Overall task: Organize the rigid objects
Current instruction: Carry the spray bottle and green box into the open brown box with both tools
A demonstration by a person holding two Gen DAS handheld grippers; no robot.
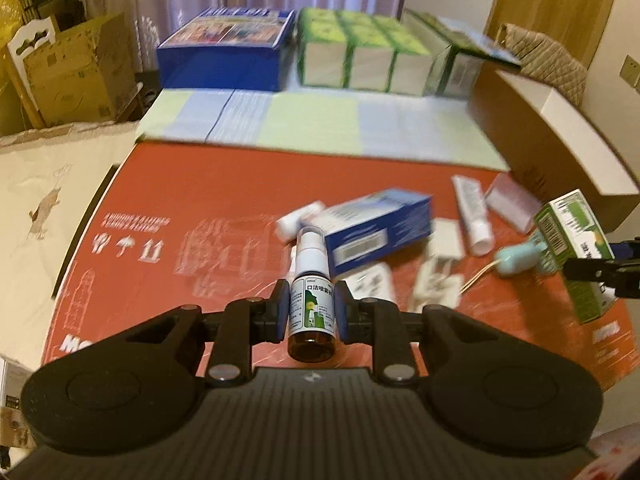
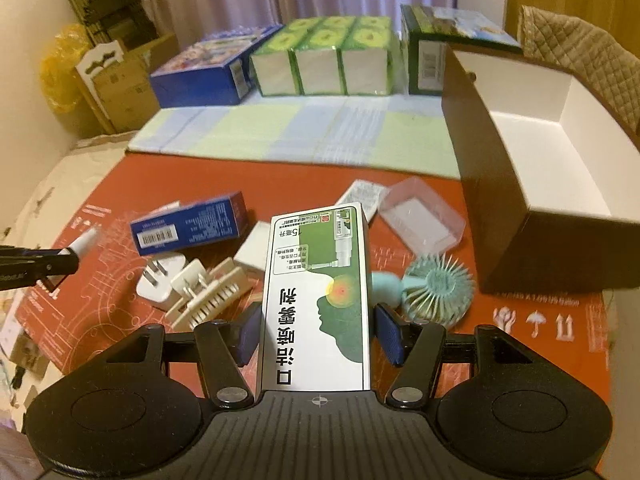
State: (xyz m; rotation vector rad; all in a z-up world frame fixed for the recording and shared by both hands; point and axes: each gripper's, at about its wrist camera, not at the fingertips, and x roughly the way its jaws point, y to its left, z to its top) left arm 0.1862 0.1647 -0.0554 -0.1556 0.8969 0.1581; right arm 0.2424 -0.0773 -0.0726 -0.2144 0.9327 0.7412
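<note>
Left gripper (image 1: 311,312) is holding a small brown spray bottle (image 1: 311,300), jaws pressing on both sides of its labelled body, white nozzle pointing away from the camera, above the red mat (image 1: 192,200). Right gripper (image 2: 316,332) is holding the green-and-white carton (image 2: 318,300), jaws clamping its long sides, carton lying lengthwise along the fingers. In the left view that carton (image 1: 576,248) is showing at far right.

Loose items are sitting on the mat ahead: a blue carton (image 2: 188,224) lying flat, white plug adapters (image 2: 176,280) just beside it, a white comb-like piece (image 2: 212,300), a teal spiky brush (image 2: 436,292) near the right jaw, a clear pink-tinted case (image 2: 420,220), a white tube (image 1: 472,216).

An open brown box with white inside (image 2: 540,160) is standing at the right edge of the mat. Beyond it, a checked cloth (image 2: 280,132), then a blue box (image 2: 200,72) and green packs (image 2: 324,60) by the curtain. Left view is blurring.
</note>
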